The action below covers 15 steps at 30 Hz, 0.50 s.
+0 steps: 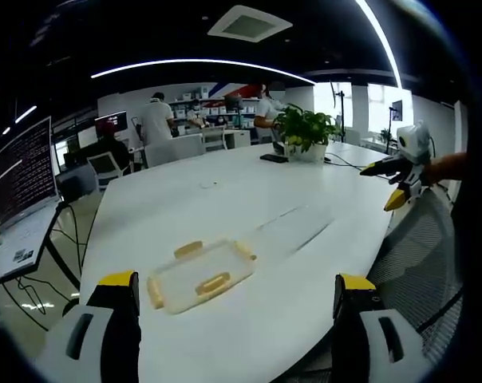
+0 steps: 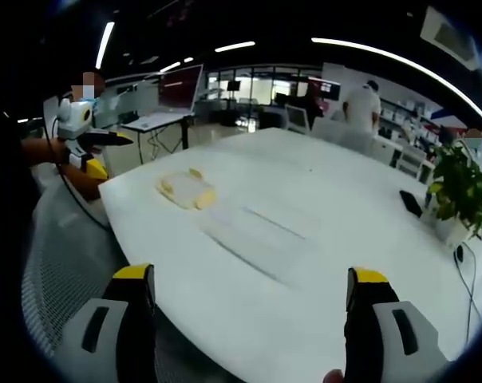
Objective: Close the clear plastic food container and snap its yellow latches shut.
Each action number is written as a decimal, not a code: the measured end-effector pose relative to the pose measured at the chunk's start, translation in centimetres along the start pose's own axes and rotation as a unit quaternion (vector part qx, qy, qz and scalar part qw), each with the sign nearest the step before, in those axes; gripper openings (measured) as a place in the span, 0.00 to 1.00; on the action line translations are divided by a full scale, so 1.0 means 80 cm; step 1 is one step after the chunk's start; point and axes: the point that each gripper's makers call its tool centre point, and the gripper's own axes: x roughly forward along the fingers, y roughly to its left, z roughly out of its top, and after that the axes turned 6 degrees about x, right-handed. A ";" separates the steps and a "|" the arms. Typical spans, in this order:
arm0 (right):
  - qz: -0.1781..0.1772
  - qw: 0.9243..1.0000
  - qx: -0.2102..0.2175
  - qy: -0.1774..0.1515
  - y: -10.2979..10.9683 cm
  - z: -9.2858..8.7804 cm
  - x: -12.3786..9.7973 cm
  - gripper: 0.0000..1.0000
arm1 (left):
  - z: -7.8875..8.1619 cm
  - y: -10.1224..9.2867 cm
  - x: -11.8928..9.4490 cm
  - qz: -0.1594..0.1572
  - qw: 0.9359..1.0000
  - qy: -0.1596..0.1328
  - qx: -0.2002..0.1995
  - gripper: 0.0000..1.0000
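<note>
- On the white table [image 1: 225,199], left gripper view: the container [image 1: 199,275] lies flat near the table's near edge, just ahead of and between the left gripper's [image 1: 237,299] yellow-tipped jaws, which stand wide apart and hold nothing.
- Same view: yellow latches [image 1: 214,283] show on the near side, the far side and both ends of the container; whether the lid is seated or any latch is snapped cannot be told at this size.
- Same view, far right: the right gripper [image 1: 394,182] hangs off the table edge, well apart from the container. Its jaws look parted and empty.
- Same view, background: a potted plant [image 1: 303,132] stands at the far end of the table and a laptop [image 1: 21,183] sits at the left.
- Right gripper view: the container [image 2: 187,189] lies on the far left part of the table [image 2: 321,223], well apart from the right gripper [image 2: 253,307], whose jaws are spread with nothing between them.
- Same view, upper left: the left gripper [image 2: 97,152] is held just off the table edge, near the container.
- Handling, as judged: thin clear plastic, so light, smooth and slightly flexible; likely to skate on the bare tabletop when pushed. One gripper should steady it on the lid or a side wall while the other presses a latch down at its middle.
</note>
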 end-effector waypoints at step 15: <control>0.006 1.000 -0.001 0.003 0.001 0.003 -0.001 0.98 | 0.001 0.003 -0.001 -0.001 1.000 0.000 0.000 0.99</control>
